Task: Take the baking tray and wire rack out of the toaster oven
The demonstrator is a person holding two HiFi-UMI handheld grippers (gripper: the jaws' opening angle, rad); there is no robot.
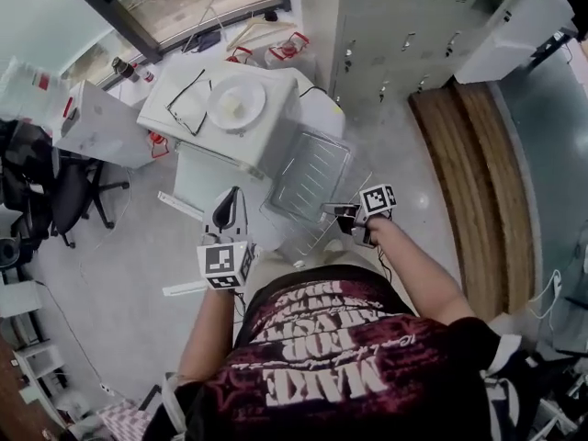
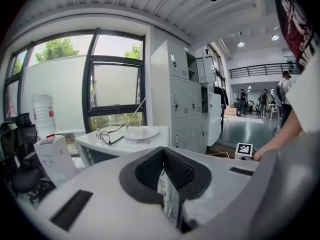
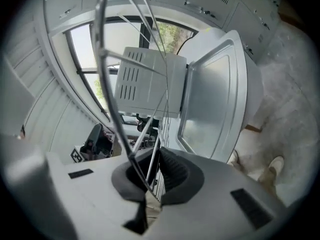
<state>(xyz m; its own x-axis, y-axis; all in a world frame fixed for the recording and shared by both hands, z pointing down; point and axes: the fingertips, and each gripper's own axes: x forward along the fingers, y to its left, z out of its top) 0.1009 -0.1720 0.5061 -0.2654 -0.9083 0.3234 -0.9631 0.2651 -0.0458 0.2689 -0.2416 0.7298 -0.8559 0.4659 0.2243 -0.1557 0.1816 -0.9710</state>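
The wire rack [image 3: 108,100] is gripped at its near edge by the right gripper [image 3: 155,170], whose jaws are closed with one wire pinched between the pads. The rack is held in the air just in front of the open door [image 1: 308,168] of the toaster oven [image 1: 276,108]. The left gripper [image 1: 228,208] is seen to the left of the rack, with its jaws brought together on nothing. A pair of glasses [image 1: 188,104] and a plate [image 1: 236,102] are seen on the oven's top, the glasses toward its left edge.
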